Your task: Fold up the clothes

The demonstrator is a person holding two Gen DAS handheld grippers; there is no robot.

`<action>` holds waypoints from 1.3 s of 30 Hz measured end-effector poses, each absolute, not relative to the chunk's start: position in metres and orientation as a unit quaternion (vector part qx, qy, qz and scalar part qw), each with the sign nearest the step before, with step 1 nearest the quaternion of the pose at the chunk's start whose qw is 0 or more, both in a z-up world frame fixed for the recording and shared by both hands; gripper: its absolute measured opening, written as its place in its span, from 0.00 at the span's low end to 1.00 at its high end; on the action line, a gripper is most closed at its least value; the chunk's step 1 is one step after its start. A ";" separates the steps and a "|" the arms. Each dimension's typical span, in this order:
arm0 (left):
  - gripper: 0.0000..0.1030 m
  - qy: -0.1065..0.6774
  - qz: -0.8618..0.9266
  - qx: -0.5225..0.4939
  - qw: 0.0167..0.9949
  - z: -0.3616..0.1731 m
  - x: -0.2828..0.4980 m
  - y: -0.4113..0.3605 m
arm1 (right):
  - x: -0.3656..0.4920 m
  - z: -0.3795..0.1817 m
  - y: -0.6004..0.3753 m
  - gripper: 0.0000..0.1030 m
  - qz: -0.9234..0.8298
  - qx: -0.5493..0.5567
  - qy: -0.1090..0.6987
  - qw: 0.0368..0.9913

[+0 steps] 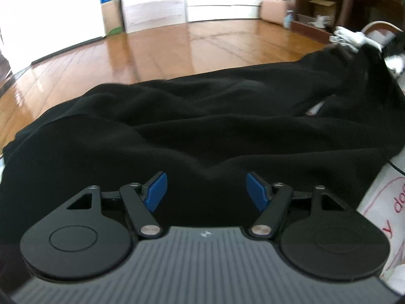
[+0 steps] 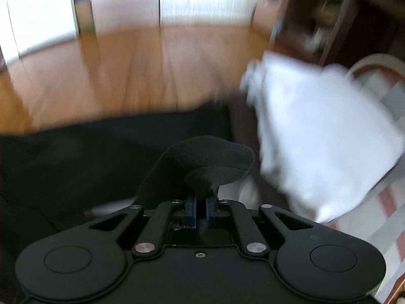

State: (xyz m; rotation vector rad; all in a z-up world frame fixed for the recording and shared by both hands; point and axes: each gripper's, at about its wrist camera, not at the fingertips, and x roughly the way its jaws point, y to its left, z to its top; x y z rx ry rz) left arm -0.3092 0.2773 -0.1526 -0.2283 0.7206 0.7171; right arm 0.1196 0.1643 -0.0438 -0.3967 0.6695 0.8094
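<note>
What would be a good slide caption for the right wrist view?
Right gripper, jaws shut on a black garment, beside blurred white cloth.

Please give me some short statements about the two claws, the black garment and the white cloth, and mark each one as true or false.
1. The left claw is open, with nothing between its blue pads. True.
2. The right claw is open and holds nothing. False: it is shut on a fold of the black garment.
3. The black garment is folded into a neat square. False: it lies spread out and wrinkled.
4. A white cloth is to the right of the right claw in the right wrist view. True.
5. The floor behind the garment is grey carpet. False: it is shiny wood.
</note>
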 end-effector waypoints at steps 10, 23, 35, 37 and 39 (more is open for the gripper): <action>0.68 0.391 0.356 -0.098 0.843 -0.169 -0.301 0.285 | 0.126 -0.011 0.161 0.08 0.325 -0.186 0.181 0.909; 0.68 0.313 0.322 -0.205 0.870 -0.145 -0.313 0.284 | 0.190 -0.025 0.093 0.82 0.280 0.075 0.382 0.877; 0.68 0.318 0.346 -0.363 0.805 -0.182 -0.318 0.304 | 0.234 -0.125 0.038 0.82 0.203 0.284 0.636 0.689; 0.68 0.305 0.356 -0.383 0.796 -0.184 -0.325 0.310 | 0.233 -0.138 0.044 0.82 0.205 0.299 0.662 0.656; 0.68 0.293 0.366 -0.403 0.786 -0.186 -0.332 0.317 | 0.230 -0.139 0.052 0.82 0.218 0.297 0.658 0.657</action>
